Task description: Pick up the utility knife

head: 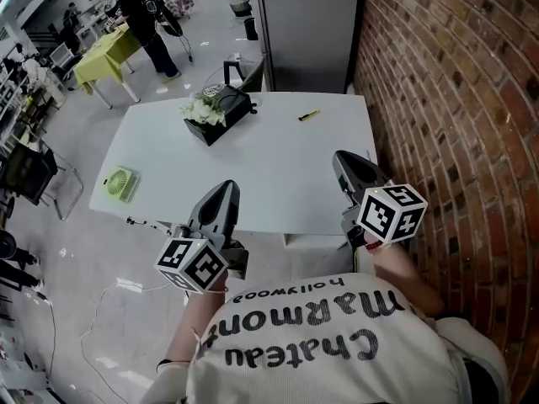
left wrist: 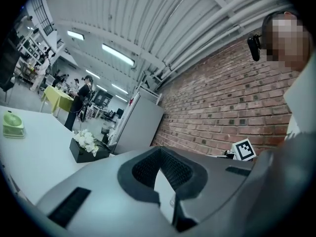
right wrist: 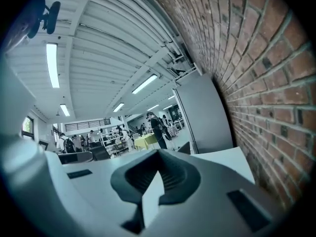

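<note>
The utility knife (head: 309, 115), small, yellow and black, lies on the far right part of the white table (head: 278, 175). Both grippers hover over the table's near edge, well short of the knife. My left gripper (head: 226, 188) is at the near left, jaws together and empty. My right gripper (head: 341, 158) is at the near right, closer to the knife, also shut with nothing in it. From the left gripper view I see its closed jaws (left wrist: 163, 154) and the table; the right gripper view shows closed jaws (right wrist: 157, 157). Neither gripper view shows the knife.
A black box of white flowers (head: 217, 112) stands at the table's far middle. A small green fan (head: 122, 183) sits at the left edge. A brick wall (head: 455, 99) runs close along the right side. A person (head: 143, 15) stands beyond the table by a yellow-green table (head: 105, 53).
</note>
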Demonstrator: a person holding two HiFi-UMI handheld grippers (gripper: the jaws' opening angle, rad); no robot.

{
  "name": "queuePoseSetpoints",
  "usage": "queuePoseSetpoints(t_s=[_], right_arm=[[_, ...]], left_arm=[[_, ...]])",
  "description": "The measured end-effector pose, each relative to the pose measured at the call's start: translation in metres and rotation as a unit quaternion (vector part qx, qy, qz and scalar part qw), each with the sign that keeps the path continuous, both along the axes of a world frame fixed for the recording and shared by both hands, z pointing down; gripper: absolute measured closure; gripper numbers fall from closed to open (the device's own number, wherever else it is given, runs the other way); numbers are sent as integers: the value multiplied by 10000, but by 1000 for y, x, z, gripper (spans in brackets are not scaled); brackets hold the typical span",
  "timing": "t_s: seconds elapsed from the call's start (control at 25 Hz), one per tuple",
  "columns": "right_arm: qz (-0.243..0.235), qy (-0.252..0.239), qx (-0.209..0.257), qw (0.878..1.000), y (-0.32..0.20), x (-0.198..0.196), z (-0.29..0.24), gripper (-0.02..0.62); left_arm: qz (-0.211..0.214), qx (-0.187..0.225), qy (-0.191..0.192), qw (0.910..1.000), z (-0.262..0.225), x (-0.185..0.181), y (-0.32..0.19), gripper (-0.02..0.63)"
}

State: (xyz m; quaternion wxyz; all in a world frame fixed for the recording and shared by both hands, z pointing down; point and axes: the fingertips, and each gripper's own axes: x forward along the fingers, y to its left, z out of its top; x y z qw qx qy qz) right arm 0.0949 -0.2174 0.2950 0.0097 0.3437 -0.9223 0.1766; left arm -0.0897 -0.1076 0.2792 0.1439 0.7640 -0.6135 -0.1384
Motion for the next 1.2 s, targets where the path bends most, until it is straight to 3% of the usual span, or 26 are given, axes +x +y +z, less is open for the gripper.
queuePoseSetpoints(t_s=[0.24, 0.44, 0.76, 1.2], right_arm=[[-95, -196, -11, 9998, -30, -16, 20, 597], [-299, 240, -121, 9992, -38, -38, 58, 595], [-97, 634, -1022, 9927, -63, -67, 144, 595], [371, 736, -1717, 9817, -136, -116, 190, 595]], left_arm=[[-117, -93, 80, 9999, 30, -1, -20, 604], [-259, -278, 203, 9991, 53, -15, -28, 605], [-644, -700, 205, 9953, 93, -75, -41, 605], [-380, -910, 232, 9949, 110, -155, -123, 606]])
